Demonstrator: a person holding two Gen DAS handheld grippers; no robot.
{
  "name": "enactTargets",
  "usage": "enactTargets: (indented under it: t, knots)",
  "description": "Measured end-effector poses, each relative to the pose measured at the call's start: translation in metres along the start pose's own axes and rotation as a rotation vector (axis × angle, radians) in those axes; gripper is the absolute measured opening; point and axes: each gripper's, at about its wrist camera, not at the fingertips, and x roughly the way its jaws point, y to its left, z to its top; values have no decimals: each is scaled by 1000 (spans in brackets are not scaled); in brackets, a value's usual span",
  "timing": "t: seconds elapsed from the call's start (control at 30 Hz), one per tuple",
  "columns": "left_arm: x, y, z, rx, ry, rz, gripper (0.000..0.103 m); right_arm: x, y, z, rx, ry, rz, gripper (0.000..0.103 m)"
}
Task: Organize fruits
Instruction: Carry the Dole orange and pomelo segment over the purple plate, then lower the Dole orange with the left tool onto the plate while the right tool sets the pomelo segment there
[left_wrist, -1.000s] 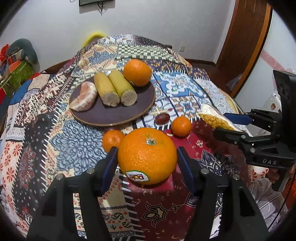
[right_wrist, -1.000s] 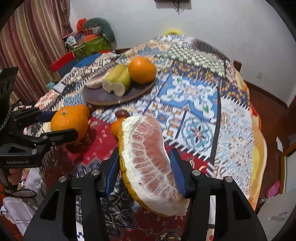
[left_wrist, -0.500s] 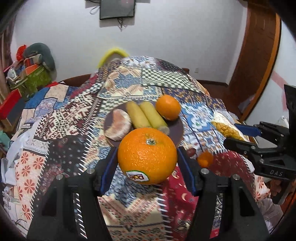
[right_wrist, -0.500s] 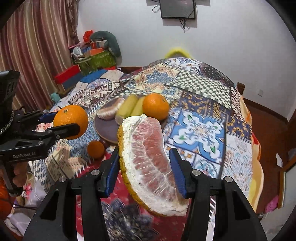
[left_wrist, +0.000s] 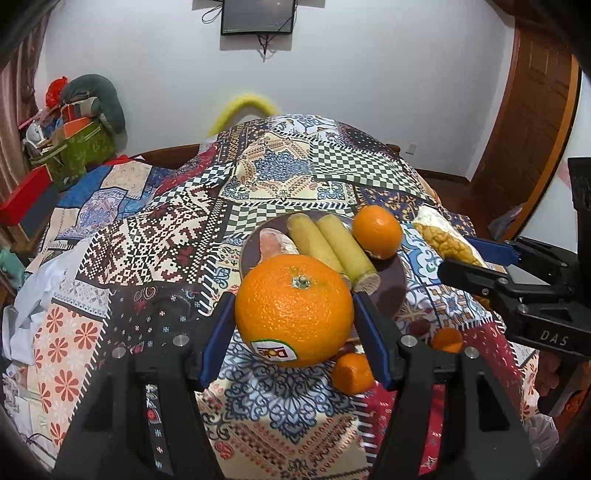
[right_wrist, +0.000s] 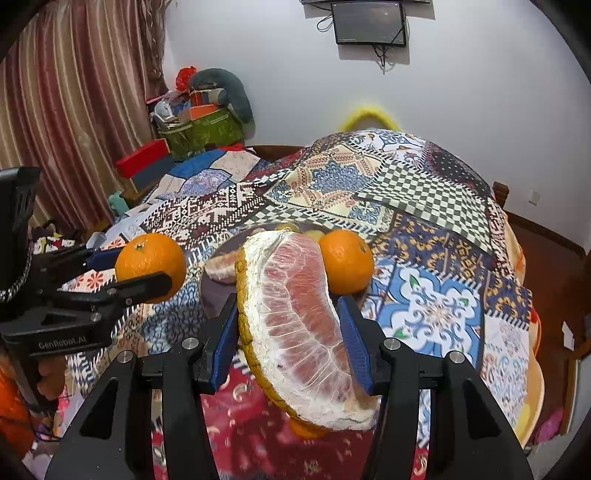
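Observation:
My left gripper (left_wrist: 294, 314) is shut on a large orange (left_wrist: 293, 308) with a Dole sticker, held above the patterned tablecloth in front of the dark round plate (left_wrist: 391, 284). The plate holds two corn pieces (left_wrist: 332, 245), a pomelo piece (left_wrist: 275, 240) and an orange (left_wrist: 376, 230). My right gripper (right_wrist: 290, 332) is shut on a pomelo wedge (right_wrist: 295, 317), raised near the plate's right side. It also shows in the left wrist view (left_wrist: 476, 266), and the left gripper in the right wrist view (right_wrist: 122, 273).
Two small tangerines (left_wrist: 351, 371) (left_wrist: 447, 339) and a dark date-like fruit (left_wrist: 419, 326) lie on the cloth in front of the plate. Boxes and bags (left_wrist: 70, 147) stack at the far left, a wooden door (left_wrist: 532, 110) stands at the right.
Both grippers have risen and tilted up with their fruit; the plate now sits lower and closer under them. Both grips are unchanged.

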Motion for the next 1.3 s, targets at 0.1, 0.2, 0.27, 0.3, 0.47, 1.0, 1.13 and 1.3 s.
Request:
enactTargets:
  t: [0.1, 0.2, 0.27, 0.3, 0.47, 1.0, 1.13, 1.3]
  knots:
    - [6, 6, 2, -7, 2, 6, 63, 12, 2, 8, -8, 6, 7, 49]
    - [12, 15, 6, -16, 5, 12, 63, 25, 4, 16, -15, 12, 18, 49]
    - [15, 19, 7, -23, 3, 14, 63, 33, 7, 21, -20, 19, 25, 49]
    - [16, 23, 8, -31, -1, 15, 63, 36, 8, 22, -23, 23, 28, 49]
    - [24, 34, 12, -49, -4, 18, 63, 58, 15, 33, -55, 48, 25, 49]
    - [45, 35, 17, -62, 18, -9, 63, 76, 0, 47, -10, 88, 26, 51]
    - [42, 30, 17, -52, 20, -18, 63, 64, -3, 47, -18, 68, 20, 51]
    - [51, 16, 17, -31, 46, -43, 63, 50, -9, 38, -22, 55, -2, 51]
